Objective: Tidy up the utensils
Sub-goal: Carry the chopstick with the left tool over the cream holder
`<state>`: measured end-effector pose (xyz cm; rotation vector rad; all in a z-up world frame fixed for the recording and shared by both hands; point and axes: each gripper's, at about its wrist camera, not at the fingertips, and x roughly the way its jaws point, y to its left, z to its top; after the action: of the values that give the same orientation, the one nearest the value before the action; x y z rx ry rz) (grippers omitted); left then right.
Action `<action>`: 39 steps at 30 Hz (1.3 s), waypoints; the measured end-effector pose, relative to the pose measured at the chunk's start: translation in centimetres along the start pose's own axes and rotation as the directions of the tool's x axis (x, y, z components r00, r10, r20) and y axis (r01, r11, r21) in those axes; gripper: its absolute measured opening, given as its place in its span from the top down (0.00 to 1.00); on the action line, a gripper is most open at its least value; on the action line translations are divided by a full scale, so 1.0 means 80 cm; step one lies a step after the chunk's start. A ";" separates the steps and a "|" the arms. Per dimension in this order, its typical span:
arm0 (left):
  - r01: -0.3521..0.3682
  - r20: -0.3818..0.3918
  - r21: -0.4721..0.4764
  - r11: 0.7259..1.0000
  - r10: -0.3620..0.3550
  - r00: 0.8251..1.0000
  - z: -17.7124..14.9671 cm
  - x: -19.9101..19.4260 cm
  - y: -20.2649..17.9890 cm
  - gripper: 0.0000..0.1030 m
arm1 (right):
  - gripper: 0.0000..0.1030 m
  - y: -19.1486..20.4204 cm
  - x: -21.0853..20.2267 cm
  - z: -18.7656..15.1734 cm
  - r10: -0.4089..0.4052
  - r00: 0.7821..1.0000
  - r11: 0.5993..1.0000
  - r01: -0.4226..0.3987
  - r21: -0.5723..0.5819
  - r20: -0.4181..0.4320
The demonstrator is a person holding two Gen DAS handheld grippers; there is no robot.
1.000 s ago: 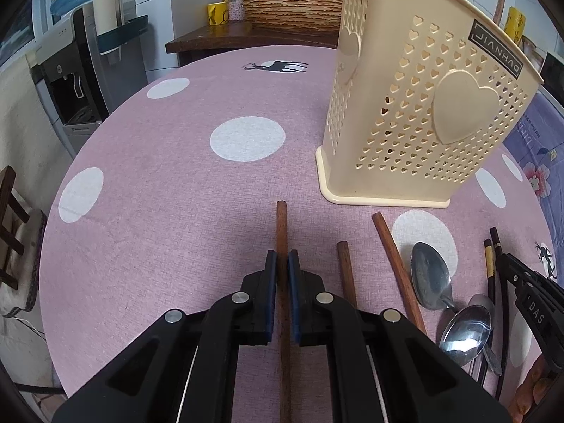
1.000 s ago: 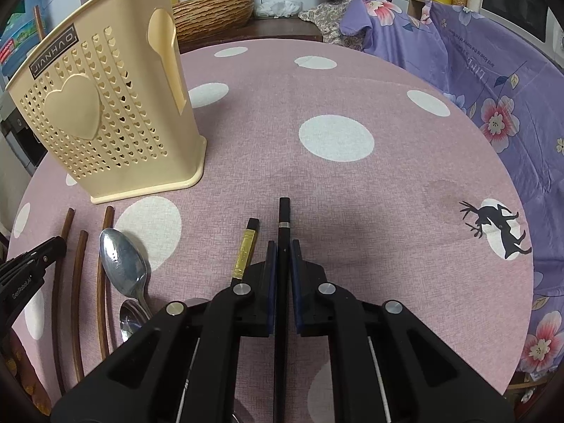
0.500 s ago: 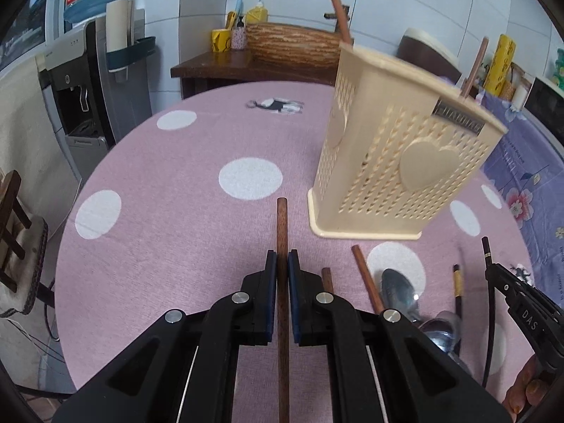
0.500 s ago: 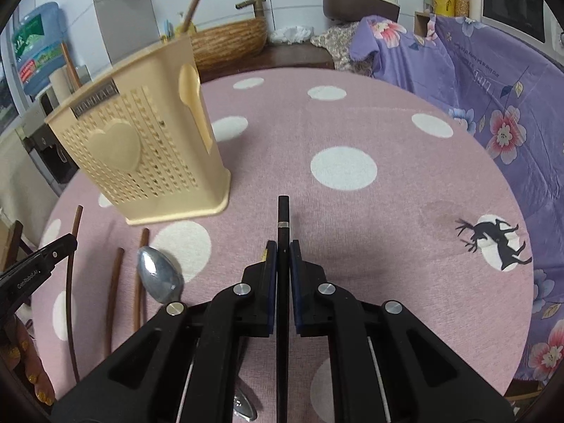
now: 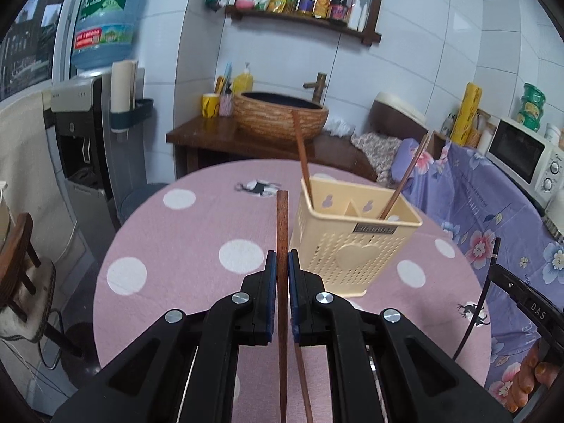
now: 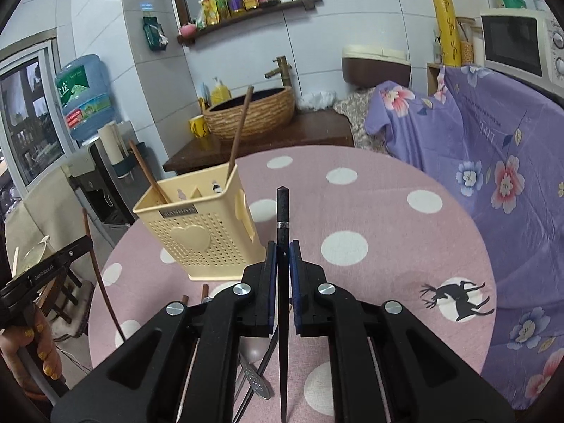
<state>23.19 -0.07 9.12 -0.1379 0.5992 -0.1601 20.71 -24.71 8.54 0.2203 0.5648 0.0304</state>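
- Left wrist view: left gripper (image 5: 282, 268) jaws nearly closed, clamped on a brown chopstick (image 5: 282, 225) that runs straight down the gap, tip sticking out well past the fingertips, held above the table (image 5: 197, 232).
- Holder (image 5: 356, 243) stands upright on the table just right of the jaws, beyond them; two brown sticks (image 5: 301, 151) lean in its compartments.
- Another brown stick (image 5: 303, 384) lies below, between the fingers.
- Right gripper (image 5: 521, 303) shows at the right edge with a black chopstick (image 5: 486, 292).
- Right wrist view: right gripper (image 6: 282, 264) jaws nearly closed, pinching the black chopstick (image 6: 282, 218) centered in the gap, tip and silver band past the fingertips, lifted above the table (image 6: 370, 211).
- Holder (image 6: 201, 229) sits left of the jaws, upright.
- Spoon (image 6: 255, 377) and other utensils lie on the table under the gripper.
- Left gripper (image 6: 46, 268) at the left edge holds the brown chopstick (image 6: 100, 275).
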 end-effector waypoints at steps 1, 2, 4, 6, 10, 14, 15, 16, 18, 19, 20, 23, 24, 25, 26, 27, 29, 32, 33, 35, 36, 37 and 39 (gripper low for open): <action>0.001 0.011 0.003 1.000 -0.001 1.000 0.002 -0.004 -0.002 0.93 | 0.92 0.001 -0.005 0.002 0.001 1.000 1.000 -0.001 -0.008 0.009; -0.002 0.019 0.008 1.000 0.002 1.000 0.006 -0.006 -0.003 0.93 | 0.92 0.004 -0.010 0.005 -0.001 1.000 1.000 0.001 -0.018 0.016; -0.010 0.027 0.023 1.000 0.010 1.000 0.007 -0.009 -0.006 0.93 | 0.92 0.009 -0.019 0.008 -0.005 1.000 0.999 0.006 -0.033 0.026; -0.013 0.034 0.028 1.000 0.012 0.999 0.009 -0.013 -0.007 0.93 | 0.92 0.012 -0.027 0.009 -0.001 0.999 0.999 0.002 -0.041 0.040; -0.014 0.054 0.024 1.000 0.012 0.998 0.015 -0.021 -0.004 0.93 | 0.92 0.015 -0.040 0.016 0.008 0.998 0.999 -0.005 -0.054 0.058; -0.009 0.064 0.024 1.000 0.007 0.998 0.018 -0.027 -0.006 0.93 | 0.92 0.019 -0.044 0.024 0.026 0.998 0.998 -0.023 -0.058 0.057; -0.006 0.065 0.024 1.000 0.005 0.998 0.019 -0.027 -0.006 0.93 | 0.92 0.021 -0.045 0.026 0.029 0.998 0.998 -0.025 -0.063 0.058; -0.002 0.067 0.023 1.000 0.001 0.998 0.021 -0.028 -0.006 0.93 | 0.92 0.023 -0.046 0.028 0.027 0.998 0.997 -0.022 -0.068 0.062; 0.002 0.072 0.022 1.000 -0.004 0.997 0.023 -0.031 -0.006 0.93 | 0.92 0.026 -0.048 0.032 0.024 0.997 0.997 -0.019 -0.076 0.071; 0.002 0.075 0.024 1.000 -0.004 0.997 0.023 -0.032 -0.006 0.93 | 0.92 0.027 -0.049 0.032 0.025 0.997 0.997 -0.019 -0.079 0.073; 0.003 0.080 0.024 1.000 -0.004 0.997 0.025 -0.034 -0.006 0.93 | 0.92 0.028 -0.049 0.034 0.025 0.997 0.997 -0.019 -0.081 0.075; 0.009 0.086 0.021 1.000 -0.011 0.996 0.029 -0.036 -0.007 0.93 | 0.92 0.030 -0.049 0.039 0.022 0.997 0.996 -0.016 -0.087 0.077; 0.010 0.089 0.021 1.000 -0.011 0.996 0.031 -0.038 -0.007 0.93 | 0.92 0.032 -0.050 0.042 0.023 0.997 0.996 -0.016 -0.091 0.080; 0.011 0.093 0.019 1.000 -0.013 0.996 0.033 -0.039 -0.006 0.93 | 0.92 0.032 -0.050 0.043 0.024 0.996 0.995 -0.017 -0.093 0.081; 0.014 0.097 0.018 1.000 -0.016 0.995 0.036 -0.041 -0.006 0.93 | 0.92 0.033 -0.051 0.046 0.026 0.996 0.995 -0.018 -0.096 0.084; 0.018 0.100 0.017 1.000 -0.019 0.995 0.039 -0.042 -0.007 0.93 | 0.92 0.035 -0.053 0.049 0.028 0.996 0.995 -0.019 -0.100 0.088; 0.030 0.104 0.015 0.999 -0.032 0.994 0.047 -0.046 -0.007 0.93 | 0.92 0.039 -0.055 0.055 0.034 0.995 0.994 -0.024 -0.107 0.092; 0.042 0.115 0.014 0.999 -0.043 0.992 0.062 -0.051 -0.009 0.93 | 0.92 0.045 -0.059 0.069 0.056 0.994 0.993 -0.046 -0.112 0.092; 0.044 0.121 0.014 0.999 -0.045 0.992 0.067 -0.054 -0.009 0.93 | 0.92 0.047 -0.061 0.074 0.062 0.994 0.992 -0.051 -0.112 0.094; 0.056 0.131 0.010 0.998 -0.057 0.990 0.081 -0.059 -0.011 0.93 | 0.92 0.052 -0.066 0.089 0.075 0.992 0.991 -0.063 -0.114 0.104; 0.066 0.134 0.007 0.998 -0.066 0.989 0.088 -0.061 -0.011 0.93 | 0.92 0.055 -0.069 0.095 0.080 0.991 0.991 -0.067 -0.116 0.110; 0.081 0.135 0.002 0.997 -0.080 0.988 0.098 -0.065 -0.012 0.93 | 0.92 0.059 -0.072 0.103 0.084 0.990 0.991 -0.070 -0.117 0.116; 0.105 0.138 -0.001 0.994 -0.104 0.985 0.116 -0.069 -0.014 0.93 | 0.92 0.067 -0.076 0.121 0.090 0.987 0.990 -0.075 -0.120 0.131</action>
<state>23.84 0.61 19.97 -0.1875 0.4552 -0.2480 20.91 -21.97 20.81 0.1328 0.4164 0.1272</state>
